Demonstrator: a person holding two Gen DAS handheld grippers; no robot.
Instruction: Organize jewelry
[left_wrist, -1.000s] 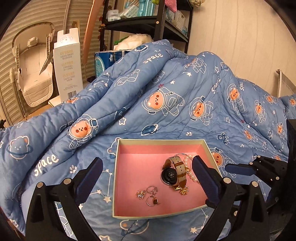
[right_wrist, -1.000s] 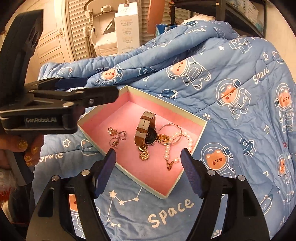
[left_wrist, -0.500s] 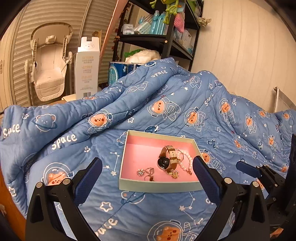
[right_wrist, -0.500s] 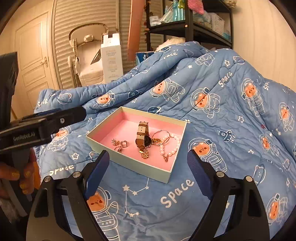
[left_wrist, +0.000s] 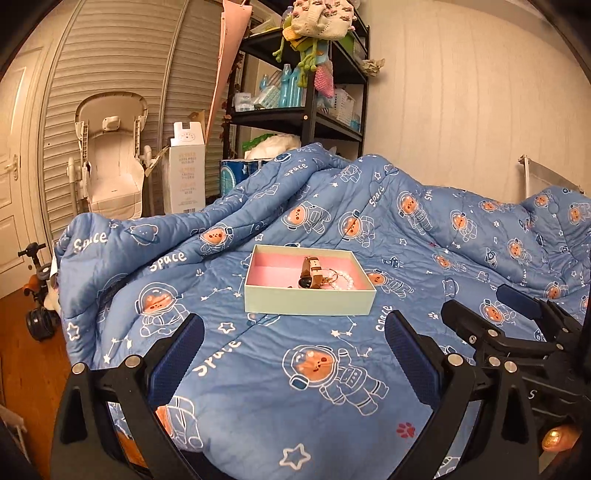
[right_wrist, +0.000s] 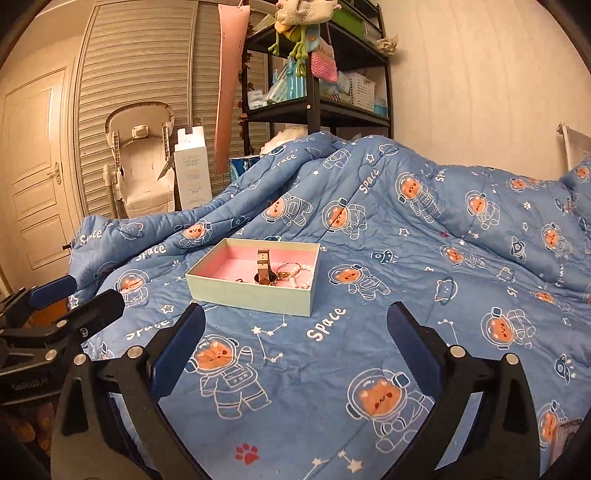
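Observation:
A pale green box (left_wrist: 309, 301) with a pink inside lies on the blue space-print quilt (left_wrist: 332, 369). In it I see a brown-strapped watch (left_wrist: 311, 271) and a pearl bracelet (left_wrist: 345, 281); smaller pieces are hidden behind its front wall. My left gripper (left_wrist: 293, 325) hovers well short of the box, open and empty. In the right wrist view the box (right_wrist: 251, 291) and watch (right_wrist: 263, 267) sit ahead of my right gripper (right_wrist: 296, 314). Its jaws are opening wide with nothing between them. Each gripper shows at the edge of the other's view.
A black shelf unit (left_wrist: 314, 122) with bottles and baskets stands behind the bed. A cream baby seat (left_wrist: 110, 166) and a tall white carton (left_wrist: 187, 173) stand by the slatted doors. A small ride-on toy (left_wrist: 37, 295) sits on the wooden floor at left.
Both grippers have drawn back from the box, which now looks smaller and farther away. The right gripper's jaws have spread wider. The jewelry in the box has not moved.

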